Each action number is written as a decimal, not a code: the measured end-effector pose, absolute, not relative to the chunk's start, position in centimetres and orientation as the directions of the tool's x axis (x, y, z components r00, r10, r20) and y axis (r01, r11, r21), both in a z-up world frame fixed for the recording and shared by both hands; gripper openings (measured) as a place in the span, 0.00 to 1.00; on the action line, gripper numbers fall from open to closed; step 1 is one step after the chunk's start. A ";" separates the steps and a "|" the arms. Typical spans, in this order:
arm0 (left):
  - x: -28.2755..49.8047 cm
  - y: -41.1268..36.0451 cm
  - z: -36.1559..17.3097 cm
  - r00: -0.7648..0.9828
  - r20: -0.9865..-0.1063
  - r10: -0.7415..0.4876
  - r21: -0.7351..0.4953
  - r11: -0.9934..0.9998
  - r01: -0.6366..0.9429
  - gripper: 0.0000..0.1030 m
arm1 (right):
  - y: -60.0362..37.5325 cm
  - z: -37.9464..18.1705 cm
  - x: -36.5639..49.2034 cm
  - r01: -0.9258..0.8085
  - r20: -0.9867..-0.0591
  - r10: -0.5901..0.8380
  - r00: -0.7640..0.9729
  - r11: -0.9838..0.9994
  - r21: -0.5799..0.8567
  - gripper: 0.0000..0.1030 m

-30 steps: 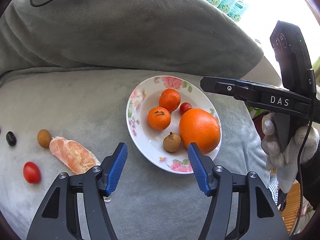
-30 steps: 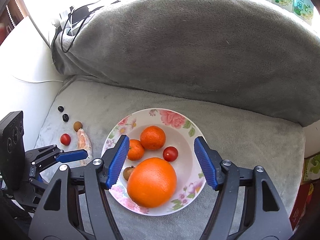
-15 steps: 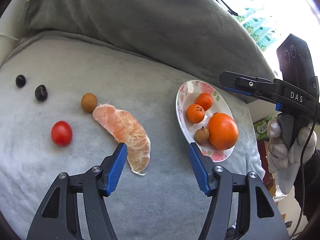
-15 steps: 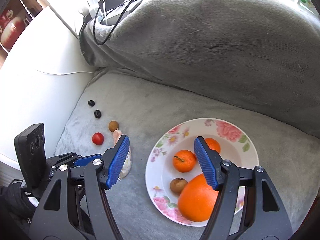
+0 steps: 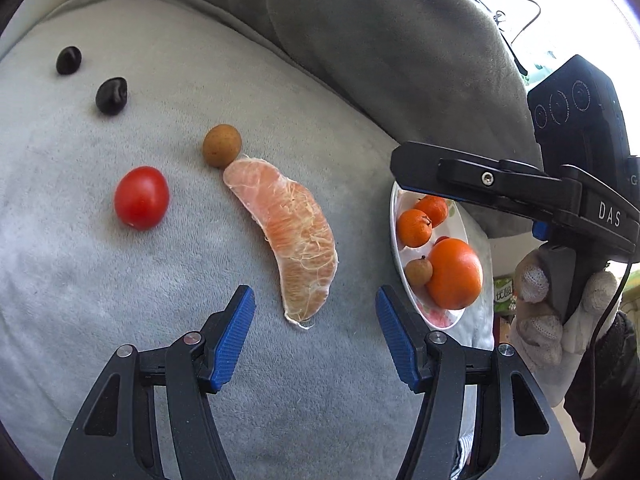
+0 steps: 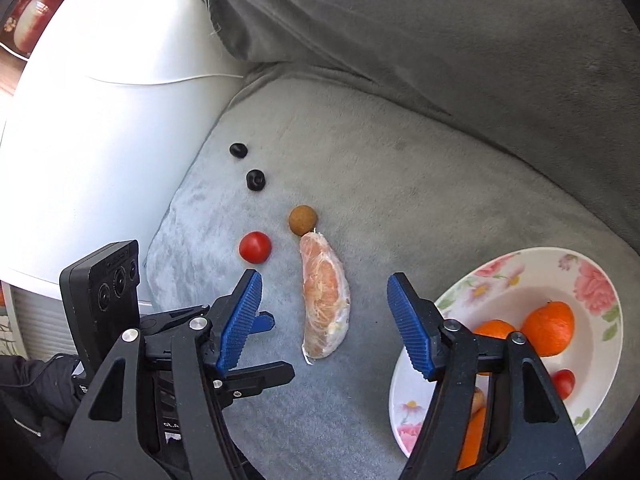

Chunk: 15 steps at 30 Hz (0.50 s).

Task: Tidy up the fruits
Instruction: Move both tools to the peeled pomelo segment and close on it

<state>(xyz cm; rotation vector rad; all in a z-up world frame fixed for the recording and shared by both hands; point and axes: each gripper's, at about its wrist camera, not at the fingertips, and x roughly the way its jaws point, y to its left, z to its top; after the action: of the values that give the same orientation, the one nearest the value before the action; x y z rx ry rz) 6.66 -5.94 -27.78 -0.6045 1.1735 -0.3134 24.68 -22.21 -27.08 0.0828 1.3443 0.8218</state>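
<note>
On right gripper (image 5: 472,176) body at 3 o'clock in left-wrist view: "DAS"; plate (image 5: 394,236) rim-on below. Left gripper (image 5: 316,334) gaping, empty, peeled pomelo segment (image 5: 294,236) at 12 o'clock, on grey cushion (image 5: 100,300). Only in right-wrist view: plate's pink flowers; right jaws closing on nothing, segment between.

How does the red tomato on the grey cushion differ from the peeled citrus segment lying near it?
The cherry tomato is small, round, smooth and red; the peeled citrus segment is much longer, curved, pale orange with white fibres. The segment's tip touches the brown longan; the tomato lies apart from everything. Both rest on the grey cushion, outside the floral plate.
</note>
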 end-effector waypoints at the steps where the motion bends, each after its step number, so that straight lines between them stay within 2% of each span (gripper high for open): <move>1: 6.9 -6.2 -27.9 0.364 -0.761 -0.537 -0.600 0.796 -0.081 0.60 | -21.8 -27.3 24.7 -0.481 -0.825 0.565 -0.016 0.719 0.502 0.63; 7: 7.5 -6.2 -29.0 0.349 -0.756 -0.554 -0.621 0.775 -0.113 0.59 | -19.8 -29.0 25.1 -0.486 -0.842 0.534 -0.076 0.718 0.499 0.59; 9: 7.7 -6.1 -29.2 0.349 -0.753 -0.557 -0.626 0.771 -0.120 0.59 | -19.3 -29.7 25.1 -0.485 -0.846 0.524 -0.095 0.718 0.499 0.52; 15: 8.1 -6.5 -29.6 0.345 -0.755 -0.557 -0.625 0.770 -0.125 0.59 | -18.7 -30.8 25.4 -0.476 -0.860 0.496 -0.119 0.732 0.488 0.50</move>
<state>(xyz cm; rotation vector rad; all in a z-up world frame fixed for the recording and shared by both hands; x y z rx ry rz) 8.07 -6.51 -29.58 -0.6697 1.2065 -0.3092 25.42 -18.67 -30.82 0.0170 1.4736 0.8277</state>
